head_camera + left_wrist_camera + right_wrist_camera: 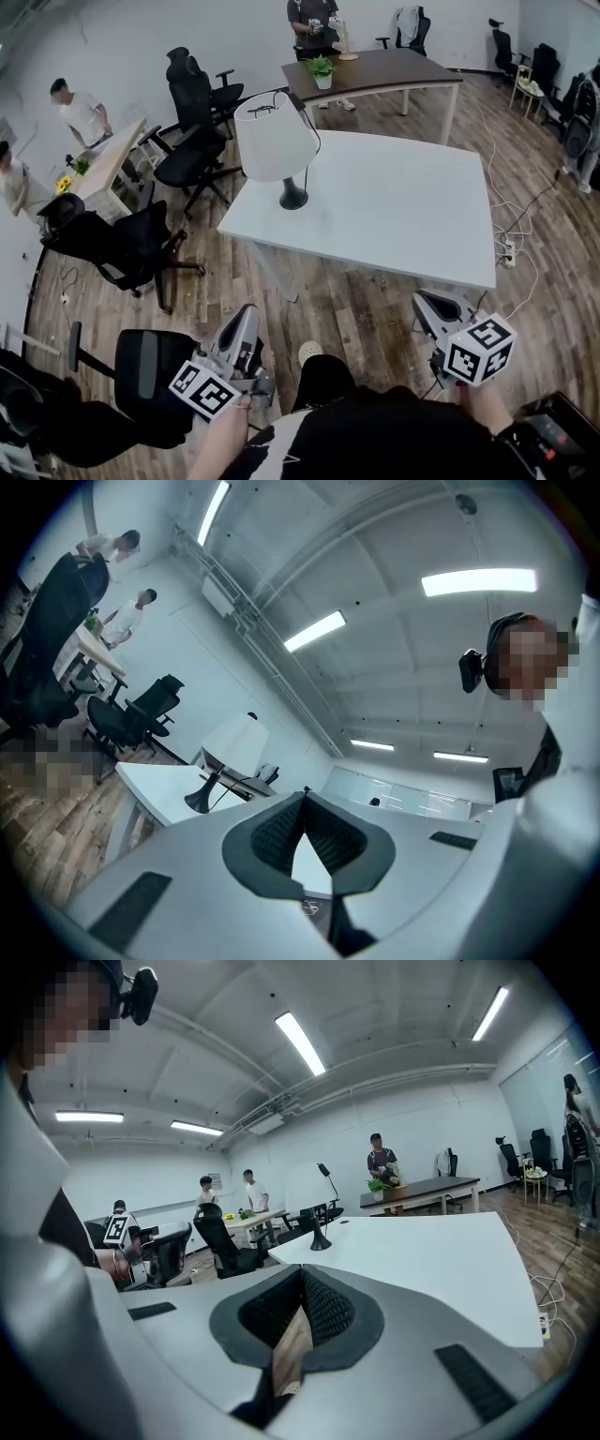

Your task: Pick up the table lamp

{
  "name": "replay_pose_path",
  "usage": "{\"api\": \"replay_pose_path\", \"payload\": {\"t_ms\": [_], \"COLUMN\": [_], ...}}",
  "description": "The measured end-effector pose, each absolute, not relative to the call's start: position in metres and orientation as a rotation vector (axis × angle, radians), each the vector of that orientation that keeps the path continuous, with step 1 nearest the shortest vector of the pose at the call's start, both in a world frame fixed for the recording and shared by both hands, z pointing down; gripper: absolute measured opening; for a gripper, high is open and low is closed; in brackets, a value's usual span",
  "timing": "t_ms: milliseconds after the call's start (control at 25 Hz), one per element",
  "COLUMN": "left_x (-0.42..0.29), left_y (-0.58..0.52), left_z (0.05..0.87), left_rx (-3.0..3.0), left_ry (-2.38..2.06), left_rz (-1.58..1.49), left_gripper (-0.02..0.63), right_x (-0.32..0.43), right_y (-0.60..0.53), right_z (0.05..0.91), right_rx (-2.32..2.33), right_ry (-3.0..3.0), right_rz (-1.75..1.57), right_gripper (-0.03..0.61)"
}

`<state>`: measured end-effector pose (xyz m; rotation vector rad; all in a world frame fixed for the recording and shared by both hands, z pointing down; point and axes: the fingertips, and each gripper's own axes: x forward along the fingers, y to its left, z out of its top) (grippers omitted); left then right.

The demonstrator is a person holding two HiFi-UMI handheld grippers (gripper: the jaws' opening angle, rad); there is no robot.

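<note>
The table lamp [277, 141] has a white shade and a black foot. It stands upright near the far left corner of the white table [394, 206], and a black cord hangs from it. Both grippers are low in the head view, short of the table's near edge and well away from the lamp. My left gripper [247, 313] is shut and holds nothing. My right gripper [427, 302] is shut and empty too. From the left gripper [304, 795] the lamp [231, 750] shows ahead to the left. From the right gripper [302, 1270] only the lamp's foot [320, 1242] stands out clearly.
Black office chairs [192, 150] crowd the table's left side, and one chair [145, 375] is close to my left gripper. A brown desk [394, 70] with a potted plant [322, 71] stands behind. Cables and a power strip [507, 251] lie on the floor at the right. People stand at the left and the back.
</note>
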<state>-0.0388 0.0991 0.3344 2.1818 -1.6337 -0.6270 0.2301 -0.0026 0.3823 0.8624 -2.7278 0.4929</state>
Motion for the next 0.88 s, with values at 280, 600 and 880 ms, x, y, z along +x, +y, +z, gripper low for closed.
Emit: {"api": "replay_pose_path", "payload": {"t_ms": [280, 600, 880], "left_x": [-0.064, -0.109, -0.152], "left_y": [0.042, -0.03, -0.088], "left_z": [0.338, 0.337, 0.331], "left_rx": [2.238, 2.294, 2.344], "left_ry": [-1.562, -1.497, -1.451], "left_rz": [-0.577, -0.501, -0.472], "left_gripper": [0.015, 0.015, 0.015], "right_x": [0.198, 0.144, 0.096], "right_y": [-0.046, -0.11, -0.159], "right_z": [0.388, 0.381, 0.369], "right_rx": [0.917, 0.986, 1.053], "right_ry": [-2.693, -2.664, -2.663], "right_rz": [0.521, 0.507, 0.484], "right_gripper": [0.017, 0.016, 0.017]}}
